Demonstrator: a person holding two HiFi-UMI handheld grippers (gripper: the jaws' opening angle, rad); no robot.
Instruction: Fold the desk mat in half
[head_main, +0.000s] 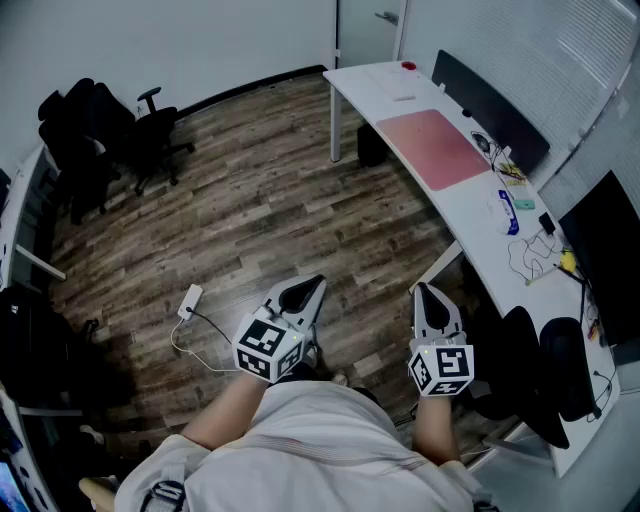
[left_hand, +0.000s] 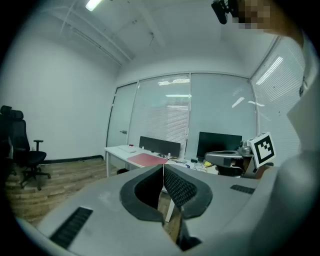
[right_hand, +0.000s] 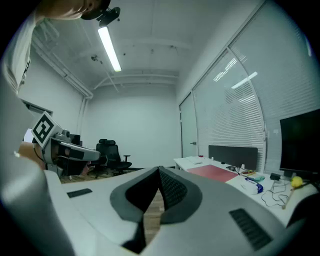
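A pink desk mat (head_main: 437, 148) lies flat on the long white desk (head_main: 450, 205) at the far right; it also shows as a red strip in the left gripper view (left_hand: 148, 159) and in the right gripper view (right_hand: 216, 172). My left gripper (head_main: 312, 284) is held close to the person's body over the wooden floor, jaws shut with nothing between them (left_hand: 163, 167). My right gripper (head_main: 421, 292) hangs beside it, near the desk's front edge, jaws shut and empty (right_hand: 159, 171). Both are well short of the mat.
On the desk lie a blue-white packet (head_main: 507, 212), cables (head_main: 535, 252), a yellow item (head_main: 567, 262), a black divider panel (head_main: 490, 112) and a monitor (head_main: 605, 255). Black office chairs stand at far left (head_main: 95, 140) and near right (head_main: 535, 370). A white power adapter (head_main: 190, 301) lies on the floor.
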